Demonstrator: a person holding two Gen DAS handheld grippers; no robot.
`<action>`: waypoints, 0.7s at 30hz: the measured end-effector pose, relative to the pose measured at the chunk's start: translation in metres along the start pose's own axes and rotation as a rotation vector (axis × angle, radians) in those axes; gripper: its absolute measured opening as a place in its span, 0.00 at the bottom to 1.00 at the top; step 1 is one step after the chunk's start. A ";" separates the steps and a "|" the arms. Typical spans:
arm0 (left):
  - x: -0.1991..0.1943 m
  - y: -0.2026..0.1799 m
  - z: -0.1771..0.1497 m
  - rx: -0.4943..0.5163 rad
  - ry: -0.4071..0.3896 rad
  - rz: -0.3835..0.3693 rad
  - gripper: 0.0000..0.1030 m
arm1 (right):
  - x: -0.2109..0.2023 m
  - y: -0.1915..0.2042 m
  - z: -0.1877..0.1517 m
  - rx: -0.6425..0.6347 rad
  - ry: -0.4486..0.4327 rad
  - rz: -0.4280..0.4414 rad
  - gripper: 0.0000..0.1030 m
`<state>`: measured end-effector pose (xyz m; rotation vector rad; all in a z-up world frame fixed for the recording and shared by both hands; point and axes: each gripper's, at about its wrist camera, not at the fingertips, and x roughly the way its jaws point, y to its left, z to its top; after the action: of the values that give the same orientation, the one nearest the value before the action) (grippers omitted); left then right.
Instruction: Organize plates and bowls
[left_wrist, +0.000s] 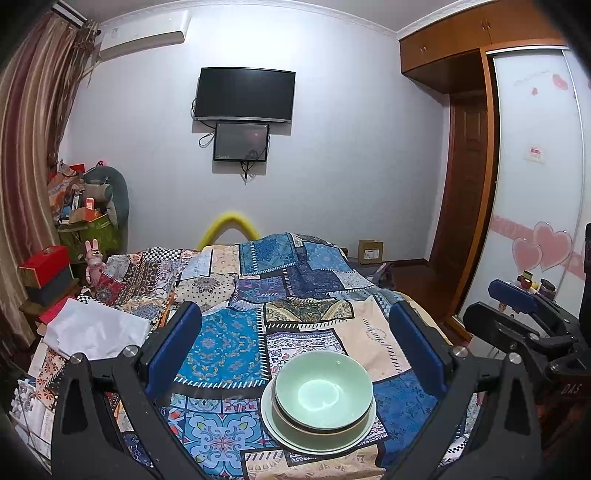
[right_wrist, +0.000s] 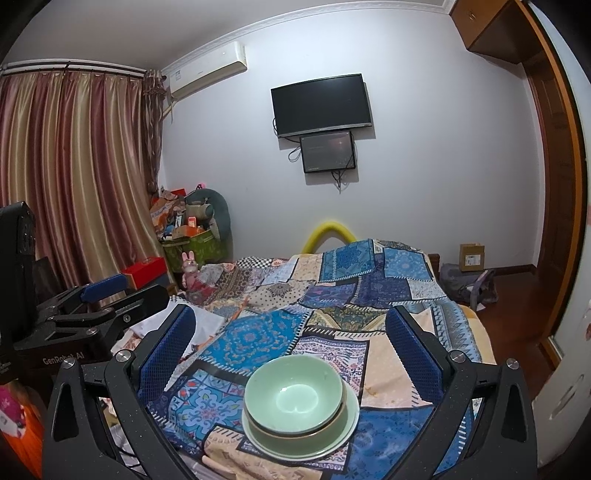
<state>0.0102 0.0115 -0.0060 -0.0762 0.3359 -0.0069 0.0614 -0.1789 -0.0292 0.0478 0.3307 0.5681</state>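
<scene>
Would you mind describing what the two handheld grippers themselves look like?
Both the left gripper and the right gripper are matte black angular frames with silver screws. Each has two fingers faced with textured blue pads. The left gripper's body carries white "GenRobot AI" lettering.

The upper bowl (left_wrist: 324, 391) is covering the inside of the lower bowl (left_wrist: 325, 430), leaving only its rim and outer wall showing; the same is happening in the right wrist view. The plate (left_wrist: 314, 445) is showing as a rim only. The left gripper's (left_wrist: 295, 354) black frame is running off the bottom edge. The cardboard box (left_wrist: 370, 251) label is reading too small to make out.
</scene>
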 end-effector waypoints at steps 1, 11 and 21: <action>0.000 -0.001 0.000 0.002 0.000 0.000 1.00 | 0.000 0.000 0.000 -0.001 0.001 0.001 1.00; 0.000 -0.002 -0.001 0.000 0.004 -0.001 1.00 | 0.001 0.003 0.001 -0.012 -0.002 0.001 1.00; 0.000 -0.006 -0.002 0.007 0.003 -0.012 1.00 | 0.001 0.004 -0.002 -0.007 -0.001 0.000 1.00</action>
<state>0.0099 0.0053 -0.0081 -0.0715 0.3379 -0.0198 0.0593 -0.1752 -0.0303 0.0412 0.3275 0.5692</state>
